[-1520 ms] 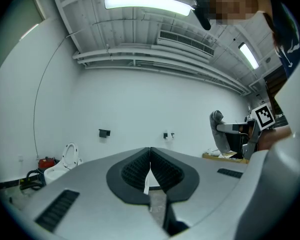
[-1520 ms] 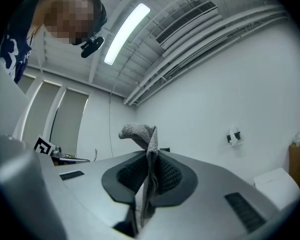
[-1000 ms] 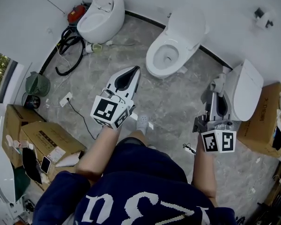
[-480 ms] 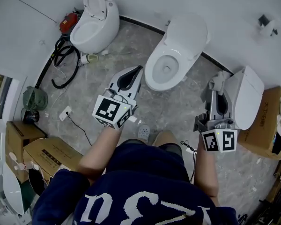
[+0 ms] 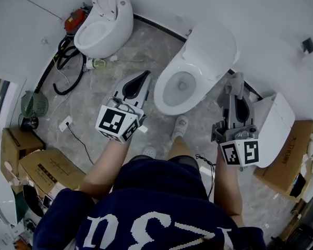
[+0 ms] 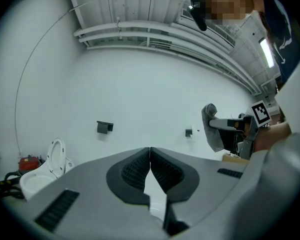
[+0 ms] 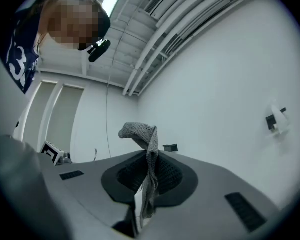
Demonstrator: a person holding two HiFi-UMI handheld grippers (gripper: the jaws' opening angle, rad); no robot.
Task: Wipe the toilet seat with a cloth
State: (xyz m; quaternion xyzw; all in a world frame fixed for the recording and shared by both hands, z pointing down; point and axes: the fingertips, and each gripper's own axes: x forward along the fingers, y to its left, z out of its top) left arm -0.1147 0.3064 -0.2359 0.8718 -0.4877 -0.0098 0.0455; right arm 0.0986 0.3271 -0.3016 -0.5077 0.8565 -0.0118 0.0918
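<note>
Grey cloth point(image 7: 146, 134) is pinched between the closed jaws of my right gripper point(image 5: 235, 87), held in the air beside the raised lid point(image 5: 211, 48), not yet on the toilet seat point(image 5: 163, 94). My left gripper point(image 5: 144, 78) is closed on nothing, hovering left of the seat. My call: lower the right one, lay the loose cloth flat on the rim, press lightly and sweep round without scraping.
</note>
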